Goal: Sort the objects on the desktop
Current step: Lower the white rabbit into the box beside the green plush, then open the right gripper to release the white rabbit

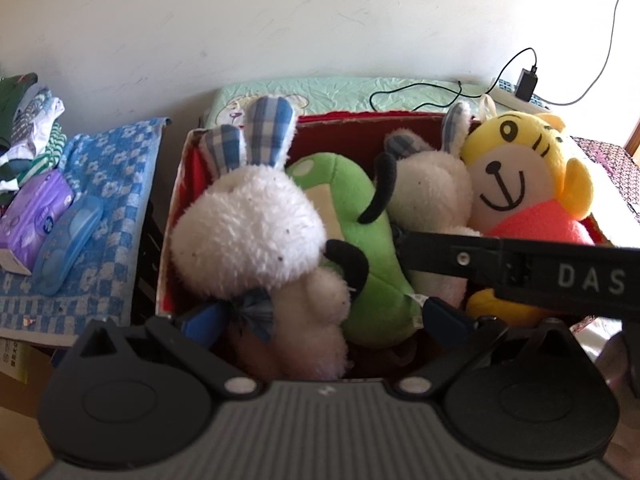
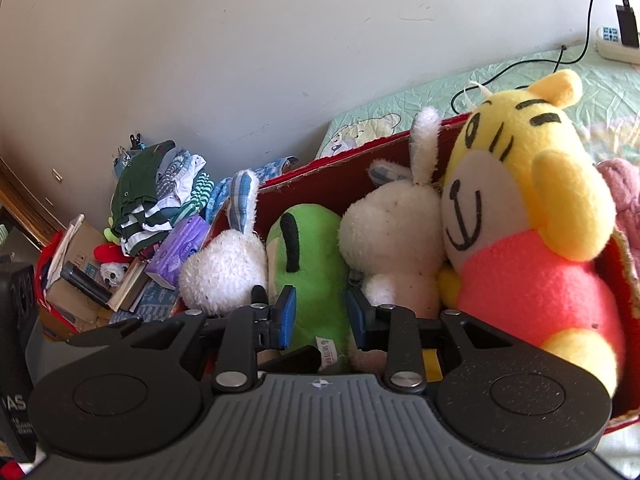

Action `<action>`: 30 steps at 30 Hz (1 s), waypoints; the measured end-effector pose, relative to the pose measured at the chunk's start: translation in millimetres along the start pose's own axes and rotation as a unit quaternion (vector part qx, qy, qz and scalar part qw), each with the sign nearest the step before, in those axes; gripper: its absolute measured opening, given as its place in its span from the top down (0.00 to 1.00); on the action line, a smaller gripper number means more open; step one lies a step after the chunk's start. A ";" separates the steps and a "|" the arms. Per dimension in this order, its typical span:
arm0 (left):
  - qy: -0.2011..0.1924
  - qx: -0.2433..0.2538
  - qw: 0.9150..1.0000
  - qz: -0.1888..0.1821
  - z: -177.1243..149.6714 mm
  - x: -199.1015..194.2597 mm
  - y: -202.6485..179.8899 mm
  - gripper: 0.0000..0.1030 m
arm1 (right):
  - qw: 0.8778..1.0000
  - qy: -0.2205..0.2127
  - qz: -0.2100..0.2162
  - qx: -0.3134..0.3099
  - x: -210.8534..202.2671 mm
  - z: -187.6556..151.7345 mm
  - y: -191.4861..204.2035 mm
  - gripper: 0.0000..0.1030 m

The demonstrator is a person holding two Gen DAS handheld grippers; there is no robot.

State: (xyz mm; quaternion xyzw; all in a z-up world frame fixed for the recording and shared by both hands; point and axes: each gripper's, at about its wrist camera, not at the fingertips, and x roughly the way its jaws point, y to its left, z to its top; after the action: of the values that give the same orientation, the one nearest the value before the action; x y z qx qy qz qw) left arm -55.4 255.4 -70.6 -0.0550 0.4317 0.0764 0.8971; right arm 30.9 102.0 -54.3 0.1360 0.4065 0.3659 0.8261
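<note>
Your right gripper point(image 2: 321, 316) is clamped on the lower end of the green toy point(image 2: 310, 256), which lies in the red box point(image 2: 344, 168) between the two white rabbits. Seat it deeper without dragging either rabbit, then part the pads. Your left gripper point(image 1: 320, 316) stands apart astride the near rabbit point(image 1: 256, 224) and green toy, gripping nothing; hold it clear.

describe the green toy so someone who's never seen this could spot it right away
Find the red box packed with soft toys in front of the pale green mat. Four toys sit in a row inside; the green toy is second from the left, wedged between two white rabbits. It is the only green one, smooth rather than fluffy, with black curved strips on it.
</note>
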 end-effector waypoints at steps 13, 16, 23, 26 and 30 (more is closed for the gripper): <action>0.033 -0.004 0.999 0.033 0.9 5.1 -11.3 0.00 | 1.000 -0.022 -0.017 -0.011 -13.1 -5.4 -4.9 0.72; 0.032 -0.003 0.999 0.040 0.8 4.1 -13.8 0.00 | 0.999 -0.027 -0.019 -0.012 -15.6 -7.1 -4.0 0.73; 0.030 0.002 0.998 0.054 2.3 1.6 -20.0 0.00 | 0.999 -0.030 -0.020 0.003 -20.7 -9.0 -9.3 0.73; 0.036 -0.005 0.998 0.057 2.9 1.5 -20.3 0.00 | 0.999 -0.032 -0.020 0.007 -23.1 -10.8 -10.1 0.73; 0.039 -0.007 0.997 0.067 2.5 0.3 -20.9 0.00 | 0.999 -0.032 -0.021 0.009 -24.8 -12.8 -9.6 0.73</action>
State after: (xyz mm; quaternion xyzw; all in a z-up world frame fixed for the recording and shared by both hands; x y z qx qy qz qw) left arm -49.4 235.3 -68.6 -0.0349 0.4685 0.1367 0.8721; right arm 15.8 76.7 -53.2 0.1464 0.3855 0.3405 0.8450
